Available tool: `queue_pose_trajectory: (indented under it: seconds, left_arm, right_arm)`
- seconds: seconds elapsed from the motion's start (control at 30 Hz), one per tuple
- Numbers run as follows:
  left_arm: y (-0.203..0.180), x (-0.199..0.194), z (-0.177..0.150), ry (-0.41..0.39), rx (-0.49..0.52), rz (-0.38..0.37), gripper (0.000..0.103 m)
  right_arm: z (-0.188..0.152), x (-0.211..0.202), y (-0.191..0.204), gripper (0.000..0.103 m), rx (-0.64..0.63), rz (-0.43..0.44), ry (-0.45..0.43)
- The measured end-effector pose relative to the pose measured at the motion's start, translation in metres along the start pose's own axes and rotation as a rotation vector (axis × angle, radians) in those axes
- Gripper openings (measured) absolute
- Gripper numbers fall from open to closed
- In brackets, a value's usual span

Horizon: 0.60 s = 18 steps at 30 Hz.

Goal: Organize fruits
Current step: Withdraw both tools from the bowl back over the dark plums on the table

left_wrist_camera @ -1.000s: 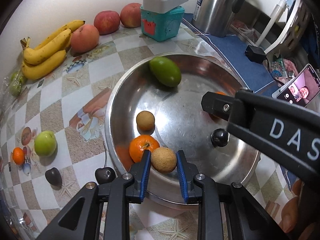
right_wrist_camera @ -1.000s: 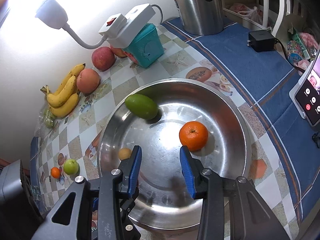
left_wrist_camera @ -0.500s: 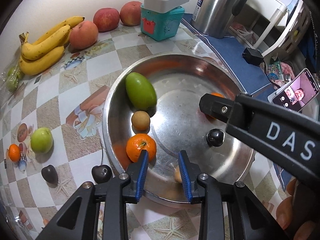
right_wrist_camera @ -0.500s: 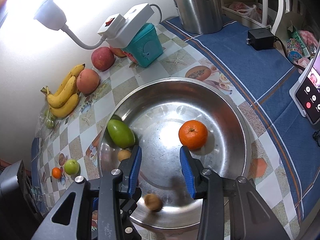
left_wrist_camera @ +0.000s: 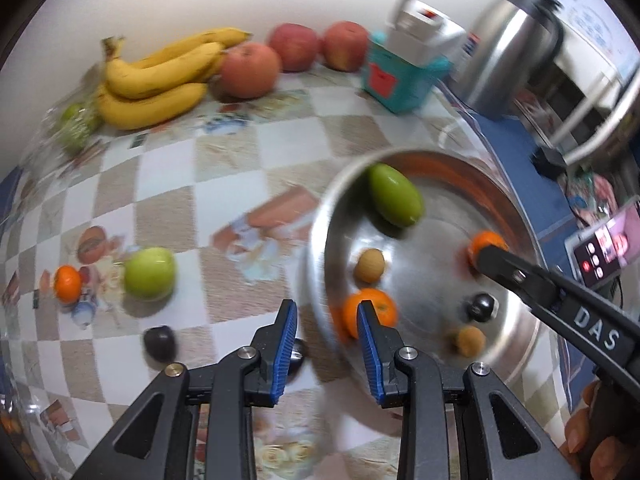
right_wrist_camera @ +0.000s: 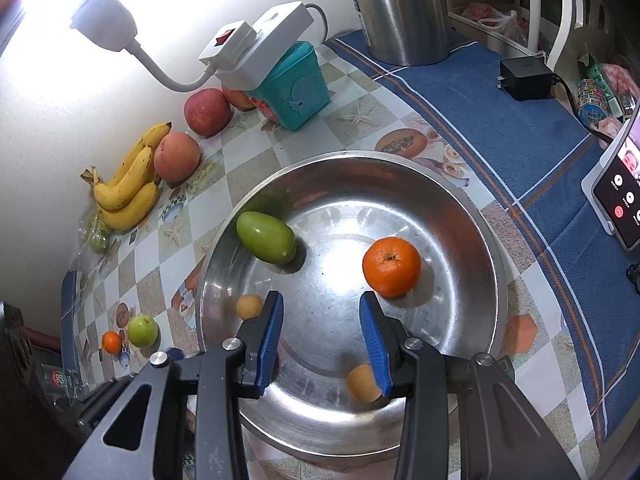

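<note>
A steel bowl [left_wrist_camera: 432, 276] [right_wrist_camera: 494, 280] holds a green mango [left_wrist_camera: 394, 196] [right_wrist_camera: 265, 237], two oranges [left_wrist_camera: 370, 314] [right_wrist_camera: 391, 267], two small brown longans [left_wrist_camera: 370, 266] [right_wrist_camera: 362, 377] and a dark round fruit [left_wrist_camera: 480, 307]. My left gripper [left_wrist_camera: 326, 340] hangs over the bowl's left rim, open, with nothing between its blue pads. My right gripper [right_wrist_camera: 322, 332] is open and empty above the bowl's floor; one of its fingers [left_wrist_camera: 520, 276] hides part of the far orange. On the cloth lie a green apple [left_wrist_camera: 150, 274], a small orange [left_wrist_camera: 67, 284] and a dark fruit [left_wrist_camera: 159, 342].
Bananas [left_wrist_camera: 160, 76], a peach [left_wrist_camera: 250, 64] and two red apples [left_wrist_camera: 294, 46] line the wall. A teal box [right_wrist_camera: 298, 84] carries a power strip with a lamp. Behind it stands a steel kettle [right_wrist_camera: 404, 8]. A phone [right_wrist_camera: 620, 188] and a charger [right_wrist_camera: 524, 78] are on the blue cloth.
My left gripper let go of the brown longan, which rolled to the bowl's near right side. The gripper then slid left to the rim. The green mango rolled about. The right gripper stayed still.
</note>
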State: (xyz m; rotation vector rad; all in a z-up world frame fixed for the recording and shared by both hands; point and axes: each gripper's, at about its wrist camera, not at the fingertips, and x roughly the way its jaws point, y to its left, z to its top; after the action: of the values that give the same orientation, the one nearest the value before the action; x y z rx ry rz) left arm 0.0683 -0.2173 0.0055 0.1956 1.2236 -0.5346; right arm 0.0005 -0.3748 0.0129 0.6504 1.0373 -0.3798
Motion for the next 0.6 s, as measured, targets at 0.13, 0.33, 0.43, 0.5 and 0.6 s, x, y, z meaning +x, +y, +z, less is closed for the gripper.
queue_pose_trajectory:
  seconds: [0.13, 0.33, 0.43, 0.5, 0.6]
  left_arm:
    - [0.025, -0.006, 0.004, -0.018, -0.071, 0.031, 0.035]
    - [0.061, -0.013, 0.005, -0.028, -0.171, 0.088, 0.035]
    - [0.076, -0.018, 0.004, -0.035, -0.211, 0.111, 0.035]
    - [0.085, -0.021, 0.003, -0.042, -0.233, 0.127, 0.035]
    - [0.097, -0.025, 0.003, -0.052, -0.260, 0.150, 0.035]
  right_arm:
    - [0.000, 0.001, 0.003, 0.041, -0.009, -0.001, 0.005]
    - [-0.001, 0.003, 0.009, 0.041, -0.029, -0.004, 0.013]
    - [-0.003, 0.004, 0.016, 0.041, -0.051, -0.005, 0.018]
    - [-0.004, 0.005, 0.021, 0.041, -0.066, -0.005, 0.019]
    - [-0.006, 0.005, 0.028, 0.041, -0.085, -0.007, 0.020]
